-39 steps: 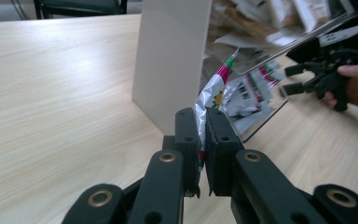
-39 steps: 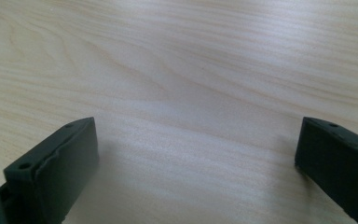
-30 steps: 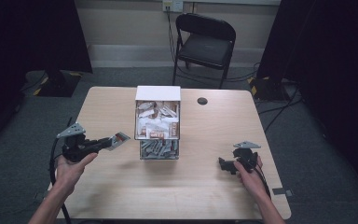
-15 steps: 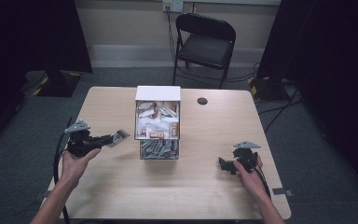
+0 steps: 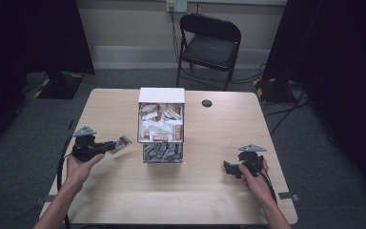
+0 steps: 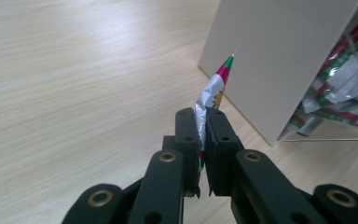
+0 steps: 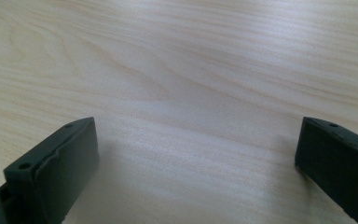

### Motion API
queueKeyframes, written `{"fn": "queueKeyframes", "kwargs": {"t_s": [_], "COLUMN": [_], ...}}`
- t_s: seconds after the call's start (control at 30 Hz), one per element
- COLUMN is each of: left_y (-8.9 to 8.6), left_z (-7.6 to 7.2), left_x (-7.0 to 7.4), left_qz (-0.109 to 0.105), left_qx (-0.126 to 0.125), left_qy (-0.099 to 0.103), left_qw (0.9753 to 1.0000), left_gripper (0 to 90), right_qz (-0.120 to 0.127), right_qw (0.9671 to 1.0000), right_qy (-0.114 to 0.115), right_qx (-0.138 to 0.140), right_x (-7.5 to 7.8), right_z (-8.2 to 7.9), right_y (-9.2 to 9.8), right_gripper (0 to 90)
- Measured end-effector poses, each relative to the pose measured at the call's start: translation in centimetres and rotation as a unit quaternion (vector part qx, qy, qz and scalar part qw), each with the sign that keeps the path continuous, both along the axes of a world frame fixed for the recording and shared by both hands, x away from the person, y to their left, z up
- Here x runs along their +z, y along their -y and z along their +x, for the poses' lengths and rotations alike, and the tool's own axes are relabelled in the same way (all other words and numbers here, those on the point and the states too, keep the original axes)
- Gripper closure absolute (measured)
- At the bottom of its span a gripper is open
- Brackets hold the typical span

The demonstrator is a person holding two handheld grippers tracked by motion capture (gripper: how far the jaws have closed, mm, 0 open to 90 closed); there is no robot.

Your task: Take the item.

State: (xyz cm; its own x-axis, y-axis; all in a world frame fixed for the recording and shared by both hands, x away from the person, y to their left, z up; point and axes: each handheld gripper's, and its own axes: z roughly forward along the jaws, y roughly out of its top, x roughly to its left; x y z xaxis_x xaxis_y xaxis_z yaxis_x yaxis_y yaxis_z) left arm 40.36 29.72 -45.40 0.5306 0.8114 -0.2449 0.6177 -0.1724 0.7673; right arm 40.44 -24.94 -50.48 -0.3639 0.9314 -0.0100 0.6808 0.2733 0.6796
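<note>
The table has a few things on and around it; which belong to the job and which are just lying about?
In the job:
- packet, pinched in the left claw
- box of packets

Lying about:
- right claw, open, holding nothing
- folding chair
- dark disc

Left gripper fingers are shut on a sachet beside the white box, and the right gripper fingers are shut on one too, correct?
Only half right. The left gripper is shut on a sachet beside the white box, as the left gripper view shows. The right gripper holds nothing: in the right gripper view its fingers stand wide apart over bare table.
</note>
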Motion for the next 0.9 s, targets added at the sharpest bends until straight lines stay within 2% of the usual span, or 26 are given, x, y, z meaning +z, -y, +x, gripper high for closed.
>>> {"fn": "queueKeyframes", "kwargs": {"t_s": [0.2,0.23,0.3,0.33,0.5,0.7,0.9], "left_y": [-0.3,-0.3,-0.1,0.0,0.3,0.7,0.7], "left_z": [0.7,0.8,0.8,1.0,1.1,1.1,0.9], "left_x": [-0.5,-0.6,-0.9,-1.1,-1.3,-1.8,-2.0], "left_qz": [0.003,0.006,0.029,0.031,0.034,0.042,0.031], "left_qx": [0.013,0.014,0.020,0.018,0.017,0.002,-0.002], "left_qy": [-0.001,-0.001,0.000,-0.003,0.001,0.000,0.000], "left_qw": [0.9999,0.9999,0.9994,0.9994,0.9993,0.9991,0.9995], "left_gripper": [85.0,85.0,85.0,85.0,85.0,85.0,84.9], "right_qz": [0.000,0.000,0.000,0.000,0.000,0.000,0.000], "right_qw": [1.0000,1.0000,1.0000,1.0000,1.0000,1.0000,1.0000], "right_qy": [0.000,0.000,0.000,0.000,0.000,0.000,0.000], "right_qx": [0.000,0.000,0.000,0.000,0.001,0.001,0.001], "right_x": [0.0,0.0,0.0,0.0,0.0,0.0,0.0], "right_z": [0.0,0.0,0.0,0.0,0.0,0.0,0.0], "right_y": [0.0,0.0,0.0,0.0,0.0,0.0,0.0], "right_gripper": [0.0,0.0,0.0,0.0,0.0,0.0,0.0]}}
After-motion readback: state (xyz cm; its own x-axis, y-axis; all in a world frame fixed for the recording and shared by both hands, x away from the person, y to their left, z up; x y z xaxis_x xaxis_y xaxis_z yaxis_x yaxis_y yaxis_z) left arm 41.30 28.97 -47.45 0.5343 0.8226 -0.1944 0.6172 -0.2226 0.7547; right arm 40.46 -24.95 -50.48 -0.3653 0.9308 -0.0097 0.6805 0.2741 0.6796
